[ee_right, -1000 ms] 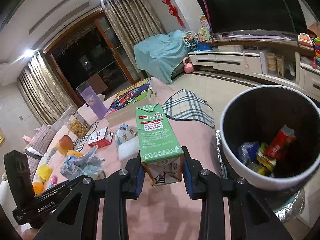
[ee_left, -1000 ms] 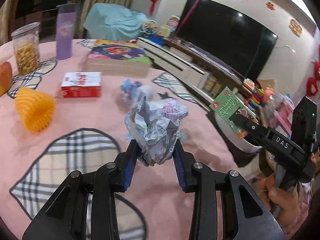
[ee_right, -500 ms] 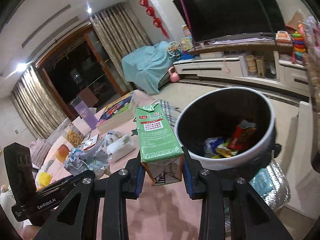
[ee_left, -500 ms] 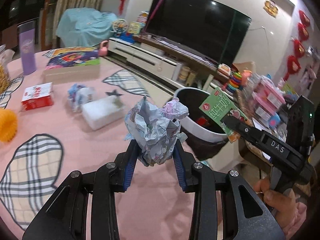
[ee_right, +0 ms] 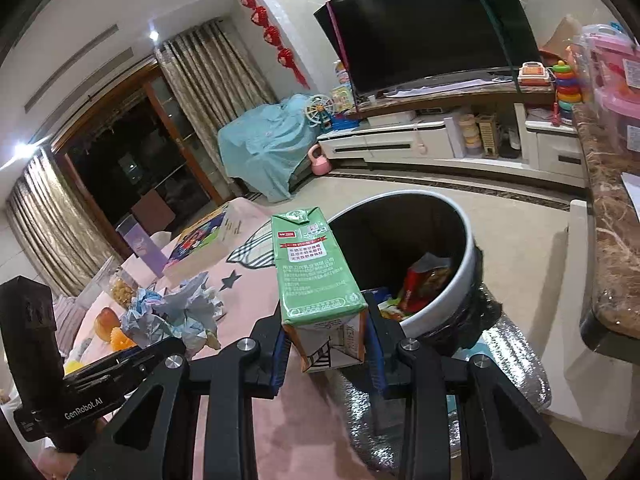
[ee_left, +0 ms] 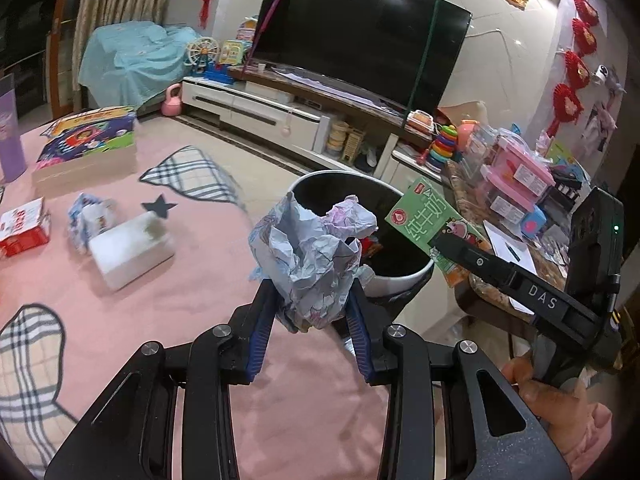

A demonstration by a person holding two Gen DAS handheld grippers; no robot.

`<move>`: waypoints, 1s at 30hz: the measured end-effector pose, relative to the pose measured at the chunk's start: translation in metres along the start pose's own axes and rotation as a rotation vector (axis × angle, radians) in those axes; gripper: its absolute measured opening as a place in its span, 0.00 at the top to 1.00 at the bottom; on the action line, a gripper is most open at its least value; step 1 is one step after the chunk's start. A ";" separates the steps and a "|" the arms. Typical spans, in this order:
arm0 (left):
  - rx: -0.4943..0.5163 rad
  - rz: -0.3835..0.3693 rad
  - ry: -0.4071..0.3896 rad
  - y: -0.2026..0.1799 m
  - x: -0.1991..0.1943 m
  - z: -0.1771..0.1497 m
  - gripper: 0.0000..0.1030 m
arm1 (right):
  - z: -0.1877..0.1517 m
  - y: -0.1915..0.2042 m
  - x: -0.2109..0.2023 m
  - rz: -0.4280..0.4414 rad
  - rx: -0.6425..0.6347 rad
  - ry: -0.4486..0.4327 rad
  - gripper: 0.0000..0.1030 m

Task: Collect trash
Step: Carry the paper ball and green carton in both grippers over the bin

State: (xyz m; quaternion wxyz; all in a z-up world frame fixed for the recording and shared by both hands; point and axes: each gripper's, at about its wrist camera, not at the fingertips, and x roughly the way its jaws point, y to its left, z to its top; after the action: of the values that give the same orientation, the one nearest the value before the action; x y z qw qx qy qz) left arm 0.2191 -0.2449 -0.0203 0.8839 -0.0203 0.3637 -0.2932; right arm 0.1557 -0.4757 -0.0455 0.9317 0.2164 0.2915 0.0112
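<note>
My left gripper (ee_left: 310, 316) is shut on a crumpled ball of paper (ee_left: 310, 252) and holds it above the pink table's edge, just short of the round trash bin (ee_left: 404, 276). My right gripper (ee_right: 326, 344) is shut on a green milk carton (ee_right: 316, 276) and holds it beside the bin (ee_right: 448, 300), which has wrappers inside. The carton (ee_left: 434, 224) and the right gripper also show at the right of the left wrist view. The paper ball (ee_right: 180, 316) shows at the left of the right wrist view.
On the pink tablecloth (ee_left: 160, 320) lie a white block (ee_left: 130, 250), a crumpled wrapper (ee_left: 90, 216), a red box (ee_left: 22, 228) and a large game box (ee_left: 86, 148). A marble counter (ee_right: 608, 240) with toys stands right of the bin. A TV unit is behind.
Both grippers have swung right with their loads, from over the table to the bin. The bin has come nearer and now sits just behind the paper ball and the carton.
</note>
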 end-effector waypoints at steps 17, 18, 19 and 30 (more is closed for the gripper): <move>0.060 0.003 0.035 -0.021 0.048 0.032 0.67 | 0.020 -0.027 0.019 -0.047 0.032 0.015 0.68; 0.062 0.003 0.038 -0.022 0.051 0.034 0.67 | 0.021 -0.027 0.020 -0.050 0.032 0.016 0.68; 0.062 0.001 0.045 -0.022 0.054 0.035 0.67 | 0.023 -0.029 0.021 -0.054 0.031 0.019 0.68; 0.067 -0.012 0.067 -0.030 0.075 0.048 0.67 | 0.030 -0.037 0.030 -0.071 0.035 0.034 0.68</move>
State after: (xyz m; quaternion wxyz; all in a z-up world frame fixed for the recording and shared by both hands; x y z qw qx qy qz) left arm 0.2778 -0.3178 -0.0246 0.8697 0.0169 0.3829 -0.3110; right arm 0.1932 -0.5169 -0.0547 0.9225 0.2220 0.3150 -0.0233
